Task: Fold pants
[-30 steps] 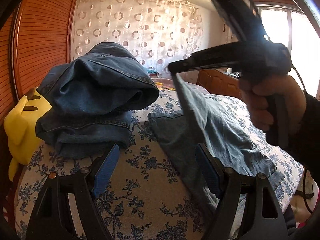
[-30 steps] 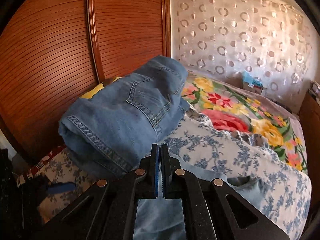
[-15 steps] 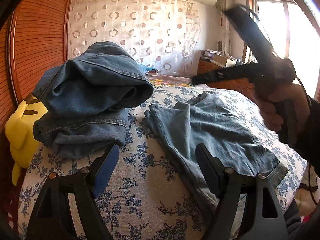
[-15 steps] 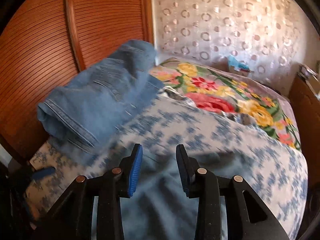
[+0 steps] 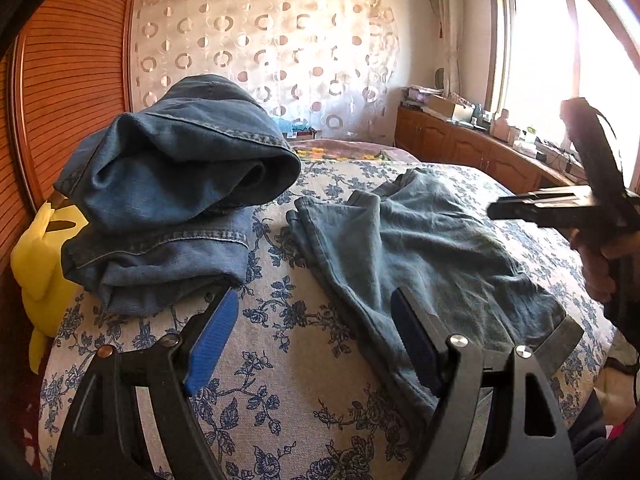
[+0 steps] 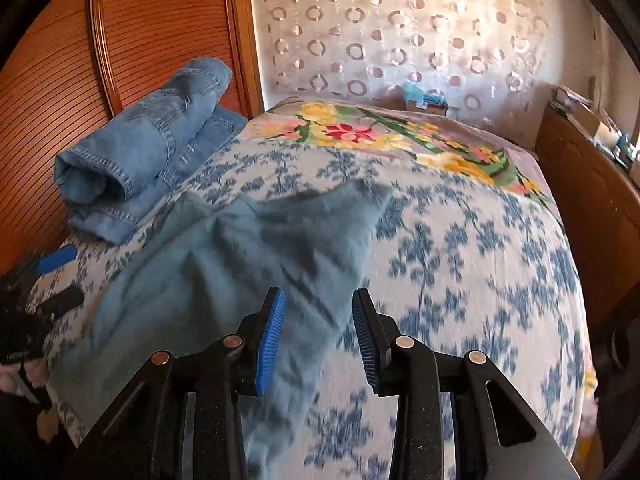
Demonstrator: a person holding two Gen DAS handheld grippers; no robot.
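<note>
Grey-blue pants (image 5: 432, 256) lie folded over on the floral bedspread (image 5: 288, 368); they also show in the right wrist view (image 6: 240, 272). My left gripper (image 5: 312, 344) is open and empty, low over the bed by the pants' left edge. My right gripper (image 6: 318, 332) is open and empty, above the pants' right edge. From the left wrist view the right gripper (image 5: 540, 210) hangs over the pants at the right. The left gripper (image 6: 56, 276) shows at the left edge of the right wrist view.
A pile of folded blue jeans (image 5: 172, 196) sits at the bed's left, also in the right wrist view (image 6: 148, 144). A yellow plush toy (image 5: 40, 260) lies beside it. A wooden wardrobe (image 6: 80, 60) stands left, a wooden cabinet (image 5: 460, 144) right, a flowered blanket (image 6: 392, 140) beyond.
My right gripper opened and let go of the pants, which dropped flat onto the bed. It then drew back to the right. My left gripper stayed open and nearly still.
</note>
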